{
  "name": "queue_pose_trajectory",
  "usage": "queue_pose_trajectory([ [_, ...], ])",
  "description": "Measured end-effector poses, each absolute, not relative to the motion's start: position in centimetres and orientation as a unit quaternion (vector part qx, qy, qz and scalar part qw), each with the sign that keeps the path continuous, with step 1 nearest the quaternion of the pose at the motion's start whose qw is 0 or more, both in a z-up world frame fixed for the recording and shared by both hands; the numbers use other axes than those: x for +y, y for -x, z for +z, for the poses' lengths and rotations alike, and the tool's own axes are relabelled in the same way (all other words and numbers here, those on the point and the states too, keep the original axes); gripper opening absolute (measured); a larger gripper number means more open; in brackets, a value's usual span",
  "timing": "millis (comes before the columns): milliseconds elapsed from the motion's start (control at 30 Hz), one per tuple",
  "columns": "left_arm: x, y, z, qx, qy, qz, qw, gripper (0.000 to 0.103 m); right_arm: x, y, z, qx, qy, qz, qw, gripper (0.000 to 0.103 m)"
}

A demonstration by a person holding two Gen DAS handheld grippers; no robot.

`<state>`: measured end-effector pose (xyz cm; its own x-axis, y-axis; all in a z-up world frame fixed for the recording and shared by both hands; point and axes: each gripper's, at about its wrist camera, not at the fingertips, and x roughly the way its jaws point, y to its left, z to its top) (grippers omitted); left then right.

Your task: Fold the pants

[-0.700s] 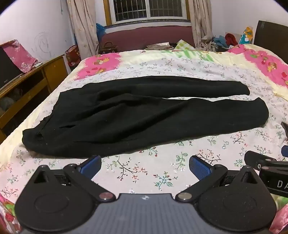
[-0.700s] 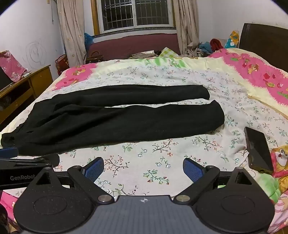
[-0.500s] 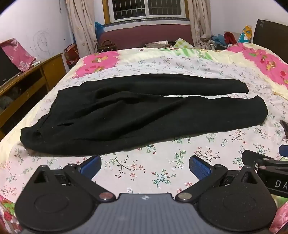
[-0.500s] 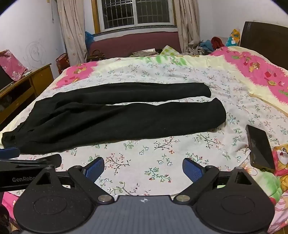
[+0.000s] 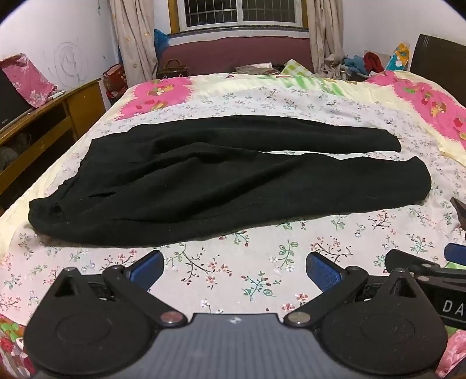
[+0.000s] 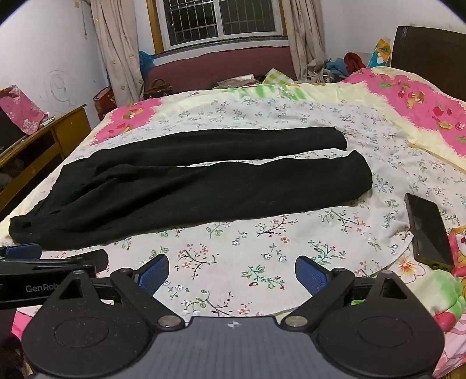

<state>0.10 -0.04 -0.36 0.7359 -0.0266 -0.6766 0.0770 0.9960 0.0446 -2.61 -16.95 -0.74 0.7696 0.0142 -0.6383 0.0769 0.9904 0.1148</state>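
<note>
Jaws spread wide and empty on both the left gripper (image 5: 234,266) and right gripper (image 6: 232,272), short of soft, limp, light black pants (image 5: 221,180) flat across the bed (image 5: 262,268); best pinched at waistband and cuff edges.

Even indoor lighting, soft shadows, sharp focus, strong fisheye bending, dark vignetted corners

a home bedroom: floral-sheeted bed (image 5: 262,280), barred window (image 5: 238,13) with curtains (image 5: 134,38) beyond it, wooden desk (image 5: 43,122) to its left.
</note>
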Motion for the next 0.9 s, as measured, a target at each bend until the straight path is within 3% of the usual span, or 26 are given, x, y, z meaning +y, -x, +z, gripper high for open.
queue_pose_trajectory([
  [900,-0.14,-0.34,-0.25,0.36,-0.042,-0.03,0.931,0.103,-17.18,2.52,-0.48,0.337,-0.064,-0.018,0.939,0.086],
])
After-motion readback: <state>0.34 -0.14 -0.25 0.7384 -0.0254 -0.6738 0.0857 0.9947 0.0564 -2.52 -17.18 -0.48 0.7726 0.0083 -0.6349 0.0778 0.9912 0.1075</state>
